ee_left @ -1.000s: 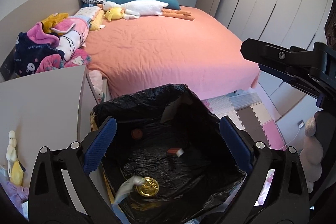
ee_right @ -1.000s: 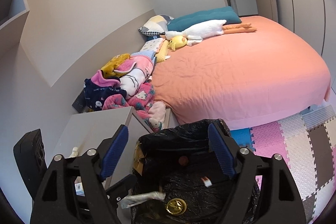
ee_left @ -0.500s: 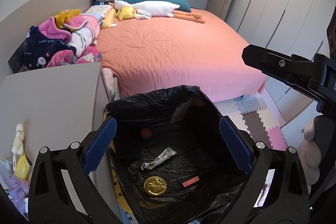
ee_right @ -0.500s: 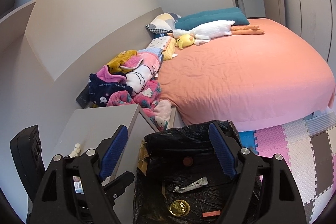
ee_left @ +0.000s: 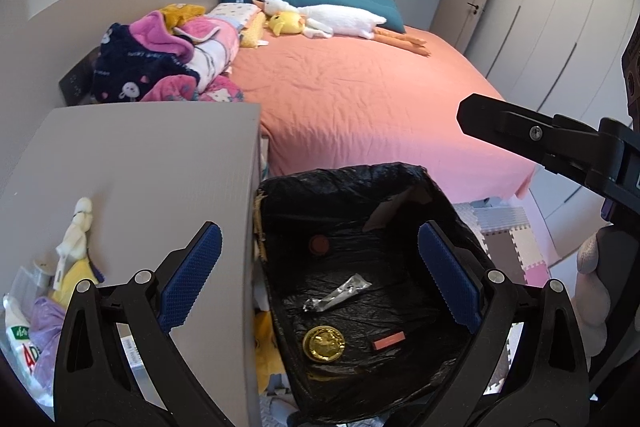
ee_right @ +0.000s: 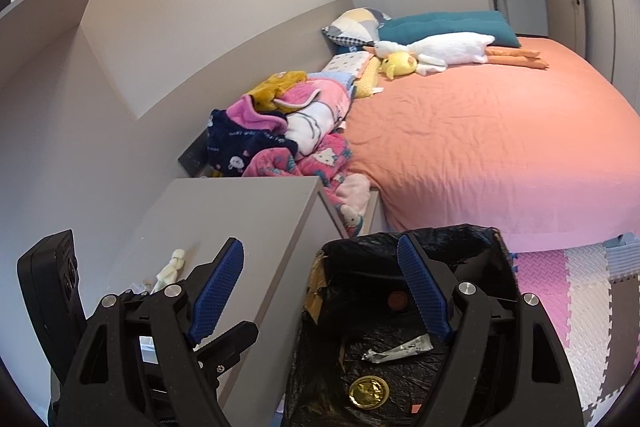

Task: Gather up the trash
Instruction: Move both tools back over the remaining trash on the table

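A box lined with a black trash bag (ee_left: 360, 187) stands on the floor between the grey cabinet and the bed. In it lie a silver wrapper (ee_left: 338, 293), a gold foil disc (ee_left: 324, 343), a small red strip (ee_left: 388, 339) and a red-brown round piece (ee_left: 319, 246). The bag also shows in the right wrist view (ee_right: 440, 239), with the wrapper (ee_right: 400, 349) and disc (ee_right: 368, 391). My left gripper (ee_left: 320, 275) is open and empty above the bag's left side. My right gripper (ee_right: 320, 291) is open and empty above the cabinet edge and bag.
The grey cabinet top (ee_left: 152, 167) holds a small white doll (ee_left: 76, 231) and packets and bags (ee_left: 36, 323) at its near left. A bed with an orange sheet (ee_left: 360, 87), plush toys and piled clothes (ee_left: 168, 63) lies behind. Foam mats (ee_right: 580, 287) cover the floor at right.
The silver wrapper has dropped from the bag's near left into its middle. Both grippers have shifted left, bringing more of the cabinet top into view.
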`<act>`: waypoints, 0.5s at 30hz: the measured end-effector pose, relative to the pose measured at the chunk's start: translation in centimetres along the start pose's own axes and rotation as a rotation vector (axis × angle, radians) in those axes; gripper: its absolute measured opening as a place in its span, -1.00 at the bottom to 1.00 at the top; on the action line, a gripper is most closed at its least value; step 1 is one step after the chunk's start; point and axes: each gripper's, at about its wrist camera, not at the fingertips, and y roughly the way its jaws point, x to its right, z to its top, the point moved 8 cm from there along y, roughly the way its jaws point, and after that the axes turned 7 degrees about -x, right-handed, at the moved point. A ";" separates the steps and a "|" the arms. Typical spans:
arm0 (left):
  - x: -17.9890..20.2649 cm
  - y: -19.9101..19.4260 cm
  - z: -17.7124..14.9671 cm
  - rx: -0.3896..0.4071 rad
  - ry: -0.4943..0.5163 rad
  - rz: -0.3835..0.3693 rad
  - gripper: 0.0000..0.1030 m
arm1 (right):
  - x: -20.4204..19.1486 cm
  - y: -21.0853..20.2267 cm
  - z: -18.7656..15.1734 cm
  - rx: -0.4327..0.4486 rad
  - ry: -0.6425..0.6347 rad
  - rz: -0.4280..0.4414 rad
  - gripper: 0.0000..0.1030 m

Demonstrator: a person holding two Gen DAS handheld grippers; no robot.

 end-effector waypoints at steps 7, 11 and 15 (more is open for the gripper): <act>-3.6 -1.4 -1.2 0.015 -0.071 0.061 0.85 | -4.1 1.5 -0.6 -0.025 -0.074 0.073 0.55; -5.9 -2.3 -2.3 0.021 -0.119 0.096 0.85 | -6.7 2.8 -1.0 -0.054 -0.115 0.110 0.55; -8.3 -3.3 -3.4 0.024 -0.170 0.134 0.85 | -9.2 3.8 -1.8 -0.084 -0.155 0.142 0.55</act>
